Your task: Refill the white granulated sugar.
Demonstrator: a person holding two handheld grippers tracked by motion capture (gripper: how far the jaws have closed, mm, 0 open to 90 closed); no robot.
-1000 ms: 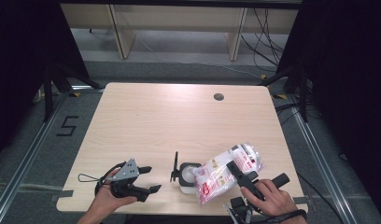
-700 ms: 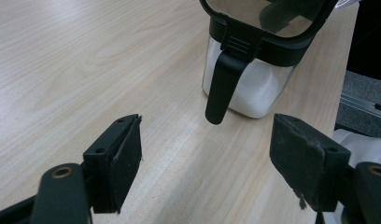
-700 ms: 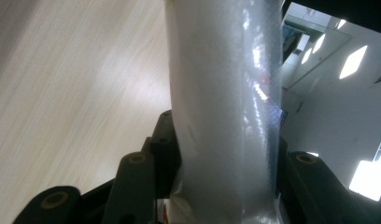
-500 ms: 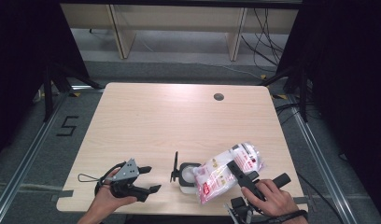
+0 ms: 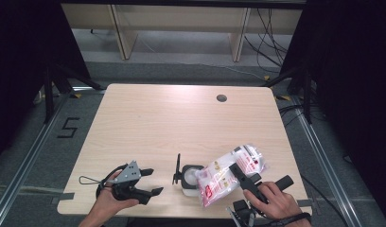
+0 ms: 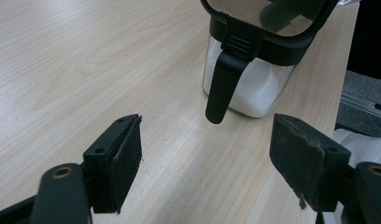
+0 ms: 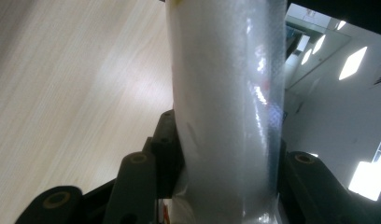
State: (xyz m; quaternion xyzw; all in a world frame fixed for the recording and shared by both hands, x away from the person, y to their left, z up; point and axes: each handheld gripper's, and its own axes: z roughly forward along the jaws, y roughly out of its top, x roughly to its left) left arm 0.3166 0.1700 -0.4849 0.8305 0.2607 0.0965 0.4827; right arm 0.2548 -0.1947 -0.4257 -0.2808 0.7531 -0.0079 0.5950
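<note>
Right gripper (image 5: 241, 176) clamps bag (image 5: 229, 174) over jar (image 5: 189, 177), near table edge (image 5: 181, 213).

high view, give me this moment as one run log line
right gripper: shut on clear plastic bag of white powder | bag: tilted over black-lidded clear jar | left gripper: open, empty

A pale wood-grain table (image 5: 148, 123) with rounded corners and a round cable hole (image 5: 222, 98) carries a clear black-lidded container (image 5: 188, 178) of white powder near its front edge.

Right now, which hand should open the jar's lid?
Left, probably. The left gripper is open and empty, pointing at the jar and its latch. The right gripper is busy, shut on the bag.
</note>
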